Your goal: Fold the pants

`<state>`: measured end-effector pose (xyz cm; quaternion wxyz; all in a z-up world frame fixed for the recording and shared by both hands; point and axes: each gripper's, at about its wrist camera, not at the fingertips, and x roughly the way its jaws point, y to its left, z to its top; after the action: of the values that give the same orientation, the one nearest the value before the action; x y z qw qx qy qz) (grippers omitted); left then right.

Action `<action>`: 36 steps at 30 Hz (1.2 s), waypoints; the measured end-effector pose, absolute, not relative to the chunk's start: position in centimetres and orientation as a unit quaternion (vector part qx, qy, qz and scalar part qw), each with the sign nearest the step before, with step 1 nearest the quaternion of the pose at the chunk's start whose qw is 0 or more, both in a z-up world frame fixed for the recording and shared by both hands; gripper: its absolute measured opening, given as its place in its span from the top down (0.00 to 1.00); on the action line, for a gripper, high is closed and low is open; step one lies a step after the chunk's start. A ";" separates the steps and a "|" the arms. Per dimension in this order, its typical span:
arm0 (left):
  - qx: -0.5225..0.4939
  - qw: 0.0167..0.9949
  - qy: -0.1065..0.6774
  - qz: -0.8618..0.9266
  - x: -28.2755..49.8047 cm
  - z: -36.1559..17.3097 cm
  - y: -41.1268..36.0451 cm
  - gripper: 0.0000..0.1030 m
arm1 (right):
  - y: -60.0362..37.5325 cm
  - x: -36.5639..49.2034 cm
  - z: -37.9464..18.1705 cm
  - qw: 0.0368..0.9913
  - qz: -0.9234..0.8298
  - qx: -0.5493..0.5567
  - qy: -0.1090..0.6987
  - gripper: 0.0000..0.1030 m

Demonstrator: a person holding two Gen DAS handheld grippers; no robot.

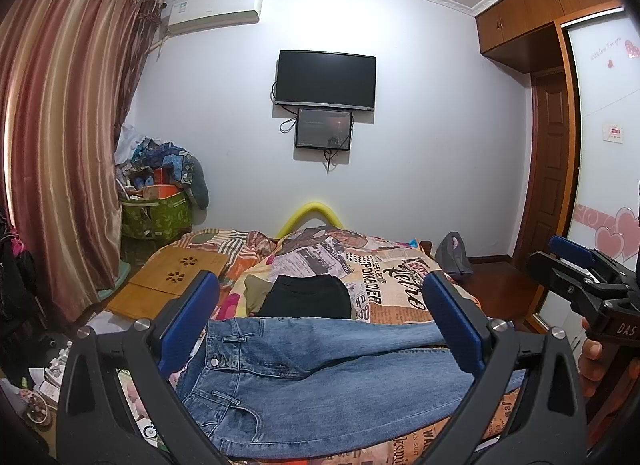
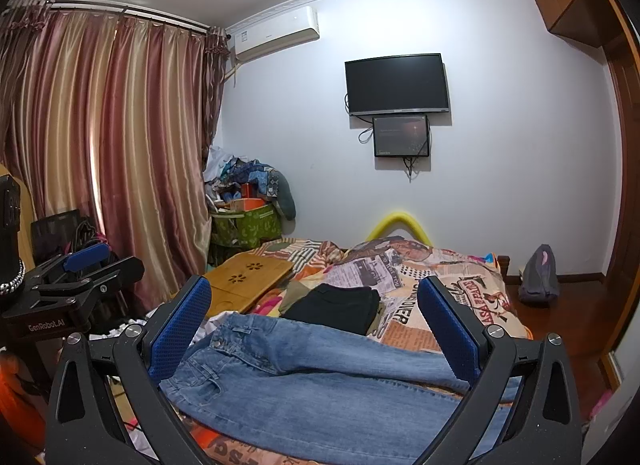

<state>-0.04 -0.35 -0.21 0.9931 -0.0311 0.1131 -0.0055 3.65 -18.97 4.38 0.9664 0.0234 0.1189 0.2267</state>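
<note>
The left gripper is spread wide, its blue-padded fingers standing apart above the cloth and holding nothing; the right gripper is likewise spread wide and empty, its textured blue pads well apart. Each shows in the other's view, off to the side and clear of the bed. Below both lies a pair of blue jeans, spread across the near edge of the bed, waistband toward the left and legs running to the right. The denim is mid-blue and faded, with belt loops, a metal button and a curved front pocket showing; the upper leg lies slightly rumpled over the lower one. Just beyond the jeans sits a folded black garment on the newsprint-patterned cover. A wooden lap tray rests at the bed's left.
</note>
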 end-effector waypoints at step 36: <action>-0.017 0.991 0.135 0.003 4.5 -2.4 2.1 0.00 | -19.6 6.4 2.1 0.966 0.220 0.014 0.138 0.00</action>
<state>4.49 2.13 -2.39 0.9906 -0.0174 0.1354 0.0033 6.45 -19.59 2.12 0.9655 0.0144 0.1384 0.2200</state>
